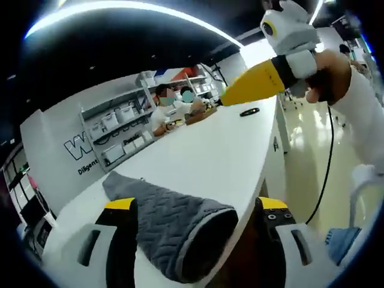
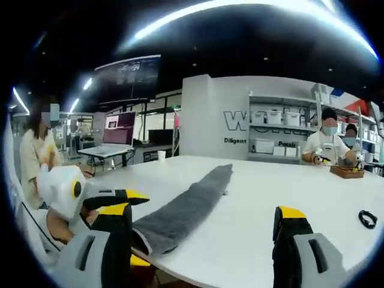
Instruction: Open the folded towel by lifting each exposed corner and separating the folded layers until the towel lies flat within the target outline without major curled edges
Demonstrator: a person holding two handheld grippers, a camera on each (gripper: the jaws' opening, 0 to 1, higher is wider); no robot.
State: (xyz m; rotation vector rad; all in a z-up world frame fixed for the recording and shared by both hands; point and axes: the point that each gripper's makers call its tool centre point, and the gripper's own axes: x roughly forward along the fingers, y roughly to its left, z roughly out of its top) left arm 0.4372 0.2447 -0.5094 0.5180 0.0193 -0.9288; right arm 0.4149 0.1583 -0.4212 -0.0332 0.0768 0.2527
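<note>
While the long grey quilted towel [image 1: 171,231] is lying folded on the white table [image 1: 216,156], the left tongs [image 1: 192,240] are hanging over its near end with both jaws wide apart, and the cloth is sitting between them. I cannot tell if a jaw is touching it. Up and to the right of these tongs, the right tongs [image 1: 225,101] are floating in a hand [image 1: 329,75], yellow tips together. In the right gripper view, the right tongs [image 2: 207,240] are looking open and holding nothing, and the towel [image 2: 183,210] is stretching away just beside their left jaw. The left tongs [image 2: 144,198] are poking in from the left, near the towel's close end. A small black thing [image 2: 367,218] is lying on the table, off to the right.
</note>
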